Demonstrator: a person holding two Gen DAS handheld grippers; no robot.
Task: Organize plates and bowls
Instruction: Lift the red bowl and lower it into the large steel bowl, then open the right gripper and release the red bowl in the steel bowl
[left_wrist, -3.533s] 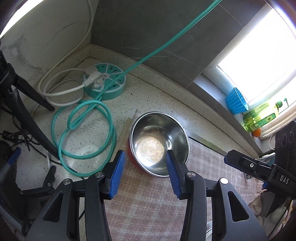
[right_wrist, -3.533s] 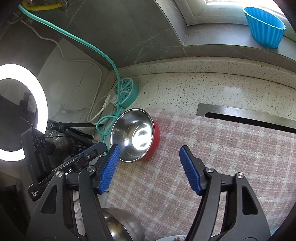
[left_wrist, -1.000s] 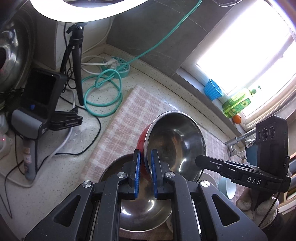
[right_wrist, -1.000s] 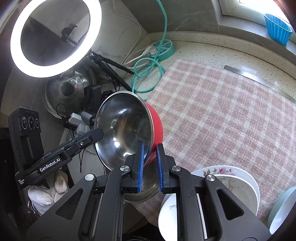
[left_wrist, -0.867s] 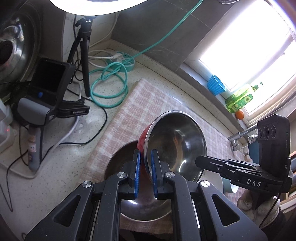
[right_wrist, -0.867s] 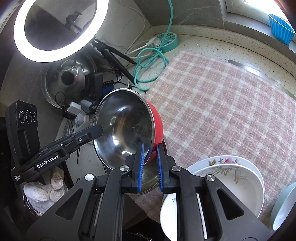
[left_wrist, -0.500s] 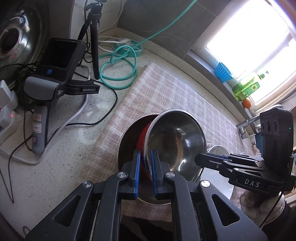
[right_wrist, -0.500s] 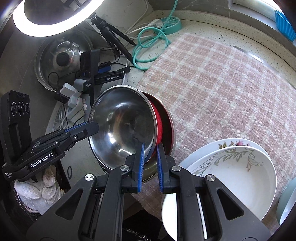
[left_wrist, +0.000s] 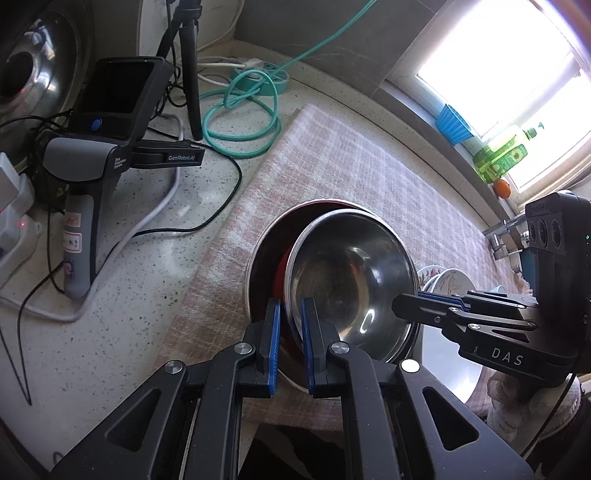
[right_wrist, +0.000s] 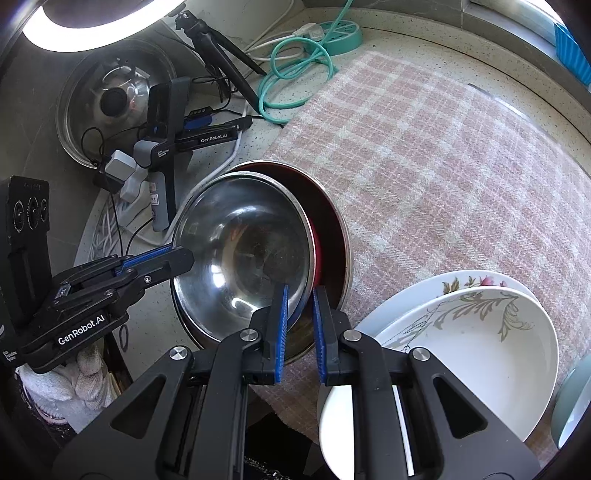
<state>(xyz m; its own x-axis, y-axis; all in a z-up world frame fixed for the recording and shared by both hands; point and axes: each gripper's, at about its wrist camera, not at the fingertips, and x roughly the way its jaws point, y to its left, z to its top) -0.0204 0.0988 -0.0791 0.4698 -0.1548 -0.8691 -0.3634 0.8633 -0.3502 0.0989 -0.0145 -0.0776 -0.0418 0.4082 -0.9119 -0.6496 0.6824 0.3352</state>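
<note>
Steel bowl with red outside (left_wrist: 347, 280), pinched by left claw (left_wrist: 289, 343) and right claw (right_wrist: 298, 328), half-nested in bigger steel bowl (left_wrist: 266, 251); release, white floral plates (right_wrist: 480, 332) pending.

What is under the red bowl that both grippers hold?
A larger steel bowl on the checked cloth sits under the red bowl. Its bottom is covered, so anything inside cannot be seen.

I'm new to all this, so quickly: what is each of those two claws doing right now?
Left gripper: shut on the rim of the red-sided steel bowl.
Right gripper: shut on the same bowl's opposite rim, over a larger steel bowl.
</note>
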